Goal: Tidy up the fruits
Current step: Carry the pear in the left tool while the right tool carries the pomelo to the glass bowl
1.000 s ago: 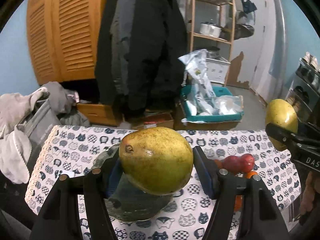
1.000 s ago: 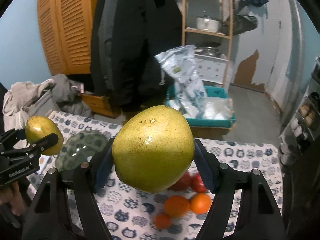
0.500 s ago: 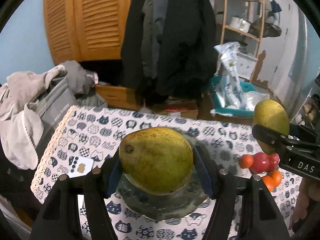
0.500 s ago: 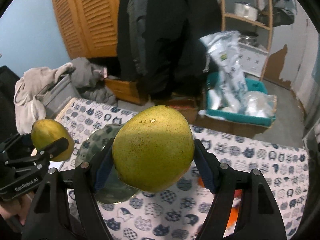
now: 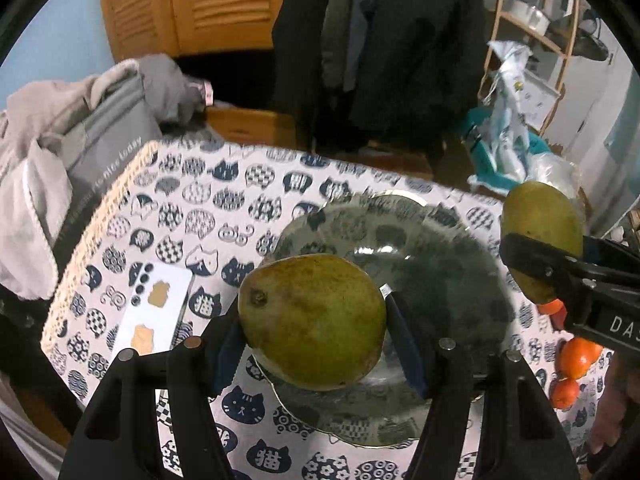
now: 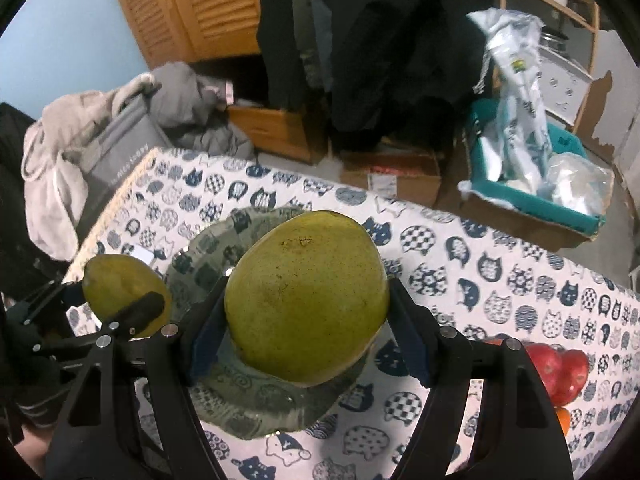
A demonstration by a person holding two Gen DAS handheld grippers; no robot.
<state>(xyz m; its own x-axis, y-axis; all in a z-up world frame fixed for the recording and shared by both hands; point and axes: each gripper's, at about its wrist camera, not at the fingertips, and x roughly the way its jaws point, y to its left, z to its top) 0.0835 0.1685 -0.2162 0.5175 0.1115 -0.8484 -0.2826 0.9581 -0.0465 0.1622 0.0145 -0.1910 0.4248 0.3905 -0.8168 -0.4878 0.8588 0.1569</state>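
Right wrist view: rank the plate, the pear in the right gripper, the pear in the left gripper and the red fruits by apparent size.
1. Plate, partly hidden, and right gripper's pear: unsure, since the pear is nearest the camera.
2. Left gripper's pear.
3. Red fruits, cut off by the gripper.

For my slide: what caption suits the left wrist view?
Left tongs carry a green pear above the glass plate on a cat-print cloth.

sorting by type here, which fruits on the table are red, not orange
The two red fruits near the table's right edge, right of the plate; the orange ones lie just beside them.
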